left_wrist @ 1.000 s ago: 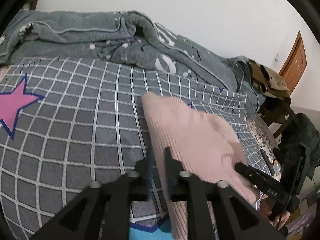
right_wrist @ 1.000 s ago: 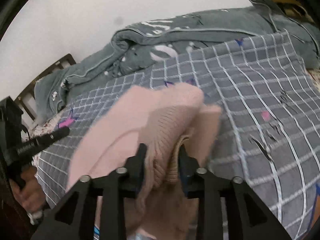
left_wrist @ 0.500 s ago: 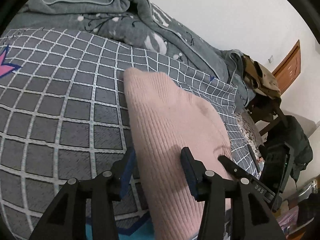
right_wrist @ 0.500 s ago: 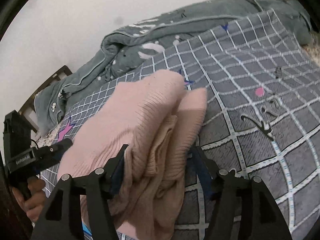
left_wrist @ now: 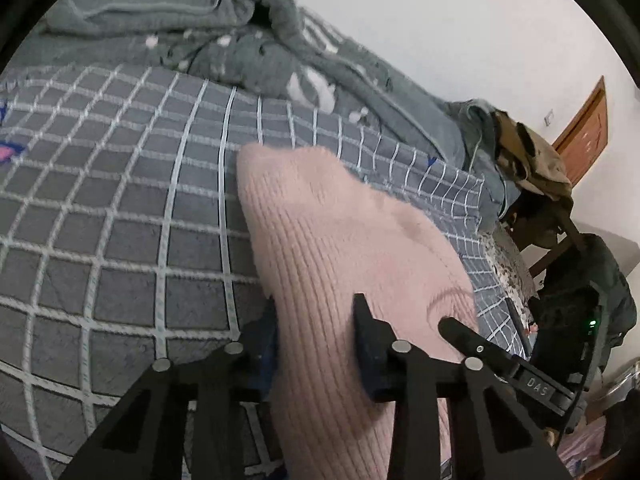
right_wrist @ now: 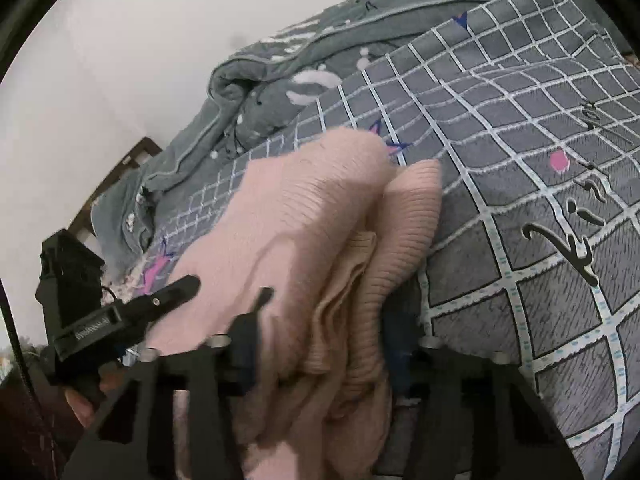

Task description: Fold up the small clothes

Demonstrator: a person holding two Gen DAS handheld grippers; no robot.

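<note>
Both claws spread wider around the knit half a second ago; now their jaws are closing again, and both views sit lower and nearer the fabric than a second back.

Pink ribbed sweater [left_wrist: 344,248] lies folded on the bed, on the grey checked bedsheet [left_wrist: 120,220], near edge hanging toward the cameras.

Left claw [left_wrist: 316,312]: near-left edge of the sweater sits between its fingers, jaws closing. Right fingertip [left_wrist: 360,312] lies against the knit, the left one is half hidden behind the edge; firm pinch or not, cannot tell for sure, but the fabric fills the gap.

Right claw [right_wrist: 332,308]: bunched folds and the ribbed cuff [right_wrist: 404,216] are packed between its fingers, jaws closing on them. Frame is motion-blurred there.

Each claw shows in the other's view: right one at the sweater's far side from the left wrist, left one [right_wrist: 120,312] with a hand [right_wrist: 86,396] under it from the right wrist.

Crumpled grey blanket [left_wrist: 256,40] lies along the wall side of the bed. Chair heaped with clothes [left_wrist: 532,168] stands past the bed end, wooden door [left_wrist: 588,128] behind it.
</note>
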